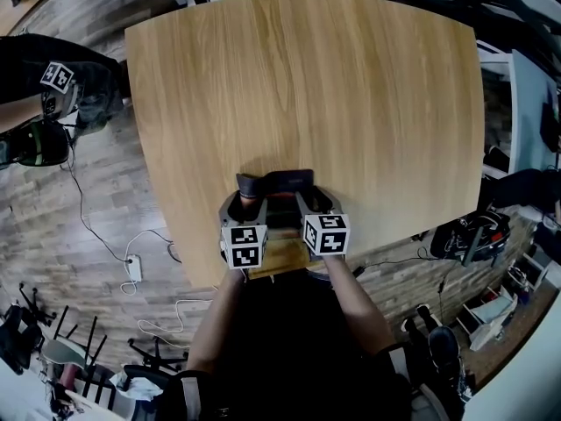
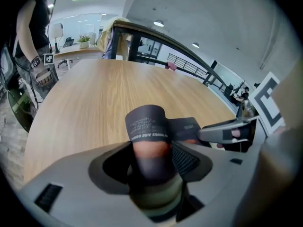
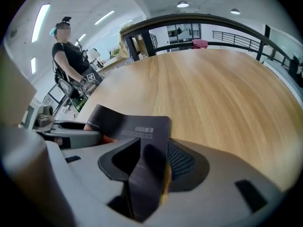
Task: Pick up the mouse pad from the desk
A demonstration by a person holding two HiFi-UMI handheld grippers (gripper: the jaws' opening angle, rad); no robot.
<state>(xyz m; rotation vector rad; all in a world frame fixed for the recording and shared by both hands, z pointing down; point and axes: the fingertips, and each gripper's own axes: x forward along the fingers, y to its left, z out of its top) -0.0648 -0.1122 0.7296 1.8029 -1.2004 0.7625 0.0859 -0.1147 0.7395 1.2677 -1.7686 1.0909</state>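
The mouse pad (image 1: 273, 182) is a dark sheet with an orange underside, bent up off the wooden desk (image 1: 307, 86) near its front edge. My left gripper (image 1: 248, 202) is shut on the pad's left end. In the left gripper view that end curls over as a roll (image 2: 147, 122) filling the gap between the jaws of the left gripper (image 2: 151, 160). My right gripper (image 1: 307, 202) stands close beside it. In the right gripper view the pad's other edge (image 3: 130, 124) hangs between the right gripper's (image 3: 147, 174) wide jaws, beside the mesh pad, with a dark gap on the left.
A person (image 1: 53, 86) stands off the desk's left side, also in the right gripper view (image 3: 71, 56). Cables and a power strip (image 1: 134, 268) lie on the wooden floor at the left. Chairs and bags (image 1: 469, 235) crowd the right side.
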